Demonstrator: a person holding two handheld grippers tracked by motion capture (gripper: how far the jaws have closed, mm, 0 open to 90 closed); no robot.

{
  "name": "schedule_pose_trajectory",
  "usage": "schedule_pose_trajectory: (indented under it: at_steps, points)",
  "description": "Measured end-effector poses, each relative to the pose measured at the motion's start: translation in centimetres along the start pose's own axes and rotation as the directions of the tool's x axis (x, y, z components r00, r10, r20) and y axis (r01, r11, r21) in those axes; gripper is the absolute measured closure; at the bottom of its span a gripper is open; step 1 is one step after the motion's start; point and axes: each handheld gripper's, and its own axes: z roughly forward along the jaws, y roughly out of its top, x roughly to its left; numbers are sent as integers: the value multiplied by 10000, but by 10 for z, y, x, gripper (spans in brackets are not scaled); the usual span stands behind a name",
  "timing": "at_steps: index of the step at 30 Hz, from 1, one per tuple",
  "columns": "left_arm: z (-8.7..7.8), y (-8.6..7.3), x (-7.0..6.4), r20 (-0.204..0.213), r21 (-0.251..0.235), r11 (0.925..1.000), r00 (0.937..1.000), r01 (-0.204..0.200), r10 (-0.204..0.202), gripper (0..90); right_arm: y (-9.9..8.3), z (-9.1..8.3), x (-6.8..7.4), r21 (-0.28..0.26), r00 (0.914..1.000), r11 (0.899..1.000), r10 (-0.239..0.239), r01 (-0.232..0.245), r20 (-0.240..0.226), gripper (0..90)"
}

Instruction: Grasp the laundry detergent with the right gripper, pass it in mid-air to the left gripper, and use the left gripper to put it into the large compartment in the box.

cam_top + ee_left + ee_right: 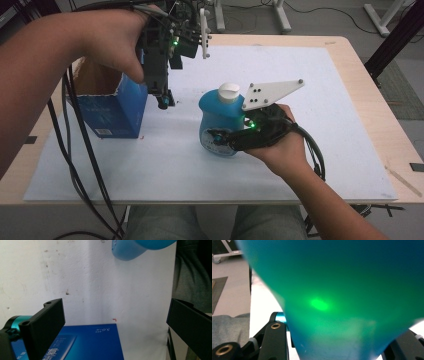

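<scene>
blue bottle (218,120): upright on surface (310,100), white cap (229,92) up, long axis vertical | right gripper (226,139): jaws clamped on bottle body | left gripper (163,101): jaws wide, empty, above blue box (116,112)

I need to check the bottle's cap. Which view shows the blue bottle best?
The high view: the blue bottle stands whole, white cap on, in the right tongs. The right gripper view gives a blurred close-up of its body; the left gripper view catches just one edge.
</scene>
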Motion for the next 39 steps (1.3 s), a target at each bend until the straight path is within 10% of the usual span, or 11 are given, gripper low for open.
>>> schedule_pose_trajectory:
  at_steps: [21, 39]
  points:
    - [-21, 30, -33, 353, -223, 9993, 9989, -317, 324, 17, 47, -5, 0, 340, 9835, 9931, -1059, 1120, -1468, 464]
    - [-21, 47, -38, 527, -162, 9998, 9986, 69, -60, 17, 58, 2, -2, 271, 9735, 9931, -1066, 1144, -2024, 464]
